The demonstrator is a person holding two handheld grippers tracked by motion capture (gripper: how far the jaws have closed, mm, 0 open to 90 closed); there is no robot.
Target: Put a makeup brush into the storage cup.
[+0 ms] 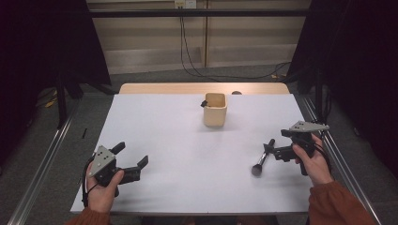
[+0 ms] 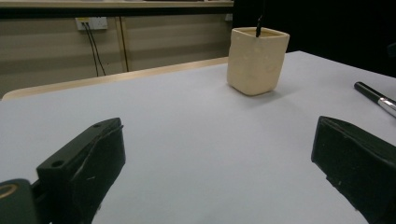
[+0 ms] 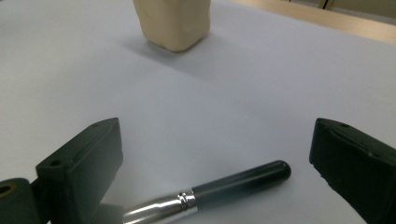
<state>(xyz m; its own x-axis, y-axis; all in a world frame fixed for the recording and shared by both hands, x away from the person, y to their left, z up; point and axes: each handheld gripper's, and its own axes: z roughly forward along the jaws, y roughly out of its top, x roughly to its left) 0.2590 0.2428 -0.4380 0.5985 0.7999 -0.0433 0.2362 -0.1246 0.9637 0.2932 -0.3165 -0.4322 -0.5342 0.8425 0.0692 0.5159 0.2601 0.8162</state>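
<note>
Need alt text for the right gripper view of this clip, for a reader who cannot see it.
A black-handled brush with a silver ferrule lies on the white table between the open black jaws of the right hand-held gripper, which do not touch it. Farther back stands a cream square cup, its top cut off by the frame.

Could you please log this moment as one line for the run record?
right gripper: open, straddling brush on table | left gripper: open, idle | cup: upright, apart
</note>
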